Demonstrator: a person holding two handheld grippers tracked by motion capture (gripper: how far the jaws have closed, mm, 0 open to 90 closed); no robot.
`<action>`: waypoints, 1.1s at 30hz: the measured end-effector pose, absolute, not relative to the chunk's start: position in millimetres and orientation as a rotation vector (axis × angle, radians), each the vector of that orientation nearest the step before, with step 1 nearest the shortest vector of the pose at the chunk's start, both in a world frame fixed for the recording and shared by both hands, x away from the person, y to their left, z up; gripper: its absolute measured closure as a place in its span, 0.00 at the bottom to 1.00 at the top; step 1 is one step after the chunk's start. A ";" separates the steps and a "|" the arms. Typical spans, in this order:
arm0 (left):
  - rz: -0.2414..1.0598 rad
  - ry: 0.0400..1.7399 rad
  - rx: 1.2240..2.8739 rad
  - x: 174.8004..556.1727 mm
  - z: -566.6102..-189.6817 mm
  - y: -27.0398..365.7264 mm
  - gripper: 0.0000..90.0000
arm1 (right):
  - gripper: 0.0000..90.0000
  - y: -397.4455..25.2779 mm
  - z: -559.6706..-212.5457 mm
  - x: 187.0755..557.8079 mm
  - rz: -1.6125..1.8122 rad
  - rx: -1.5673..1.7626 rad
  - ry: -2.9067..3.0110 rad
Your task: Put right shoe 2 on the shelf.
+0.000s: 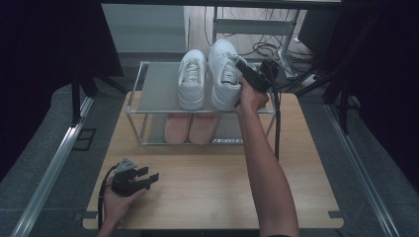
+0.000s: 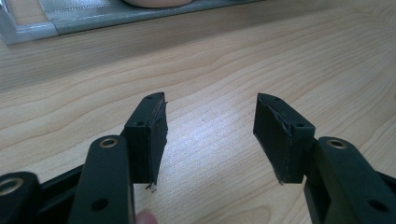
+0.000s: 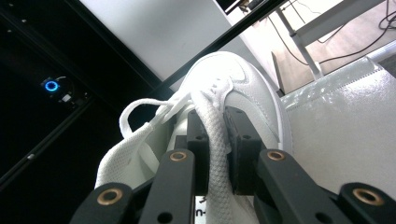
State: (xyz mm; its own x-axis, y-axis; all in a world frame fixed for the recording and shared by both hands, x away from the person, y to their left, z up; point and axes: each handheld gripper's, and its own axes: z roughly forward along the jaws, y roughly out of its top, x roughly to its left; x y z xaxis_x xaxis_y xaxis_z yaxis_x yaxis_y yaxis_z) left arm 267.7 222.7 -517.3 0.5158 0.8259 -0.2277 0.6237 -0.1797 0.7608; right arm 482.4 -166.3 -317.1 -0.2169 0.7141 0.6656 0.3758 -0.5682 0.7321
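Two white sneakers stand side by side on the top shelf of a small metal shoe rack (image 1: 157, 88). The left white sneaker (image 1: 192, 79) rests alone. My right gripper (image 1: 238, 65) is shut on the collar of the right white sneaker (image 1: 222, 74); in the right gripper view the padded white rim (image 3: 217, 140) is pinched between the two black jaws of the right gripper (image 3: 215, 149). A pair of pink shoes (image 1: 190, 128) lies on the lower shelf. My left gripper (image 1: 149, 176) rests open on the wooden table near its front left; the left gripper (image 2: 209, 135) holds nothing.
The wooden table (image 1: 212, 182) has open surface in front of the rack. Cables and a white frame (image 1: 257, 27) lie on the floor behind it. Metal rails (image 1: 49, 173) run along both sides. A black cable (image 1: 276, 123) hangs from the right gripper.
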 end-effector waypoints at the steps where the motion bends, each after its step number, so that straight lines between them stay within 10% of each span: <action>1: 0.296 1.194 1.895 267.7 -517.2 223.0 0.50 | 0.90 -165.2 -317.5 483.9 1.853 1.781 1.289; 33: 0.293 1.201 1.892 267.5 -517.7 223.1 0.50 | 0.64 -168.5 -319.9 497.2 1.816 1.695 1.462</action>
